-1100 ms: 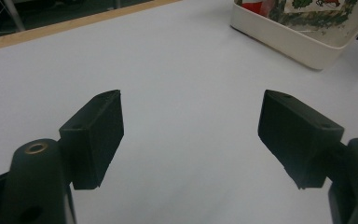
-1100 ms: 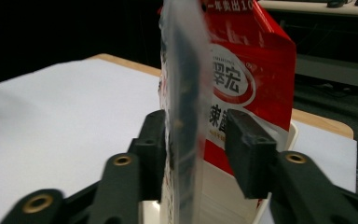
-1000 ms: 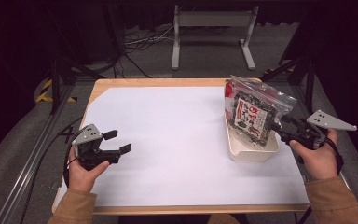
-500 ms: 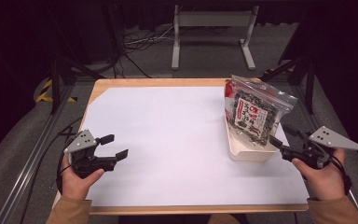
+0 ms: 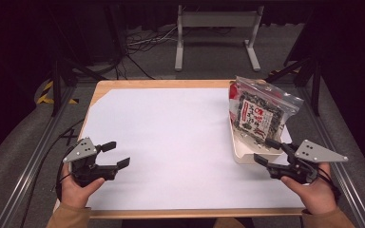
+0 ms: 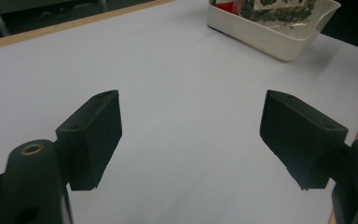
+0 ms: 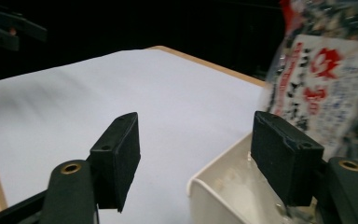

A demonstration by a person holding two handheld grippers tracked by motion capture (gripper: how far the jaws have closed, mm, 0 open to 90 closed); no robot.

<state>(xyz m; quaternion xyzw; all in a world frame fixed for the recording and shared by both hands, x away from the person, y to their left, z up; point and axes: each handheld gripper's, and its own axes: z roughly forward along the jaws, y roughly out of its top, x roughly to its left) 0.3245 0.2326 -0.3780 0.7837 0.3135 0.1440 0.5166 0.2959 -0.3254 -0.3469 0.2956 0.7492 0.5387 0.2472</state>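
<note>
The bag [image 5: 259, 114] of dark snacks is standing tilted in the cream tray [image 5: 240, 153] at the table's [image 5: 171, 142] right side, leaning toward the far edge and poking well above the rim. The right gripper [image 5: 266, 153] is hanging just at the tray's near corner, its jaws having just been opening and now standing wide with nothing between them; in the right gripper view one jaw is sitting over the tray's corner [image 7: 205, 186] and the other over bare white table, with the bag [image 7: 326, 93] close ahead. To my eye the work in hand is dealing with that tray or its bag, and doing it well is going to mean committing to one of them: straddling the rim squarely for the tray, or going higher for the crinkly bag, which looks likely to slip or flop if pinched at a corner. The right hand [image 5: 313, 190] is lying low near the table's front edge, gripper pointing inward and forward. The left gripper [image 5: 113, 155] is resting well apart at the near left corner, jaws also wide and empty, aimed across the table toward the tray [image 6: 279, 37].
</note>
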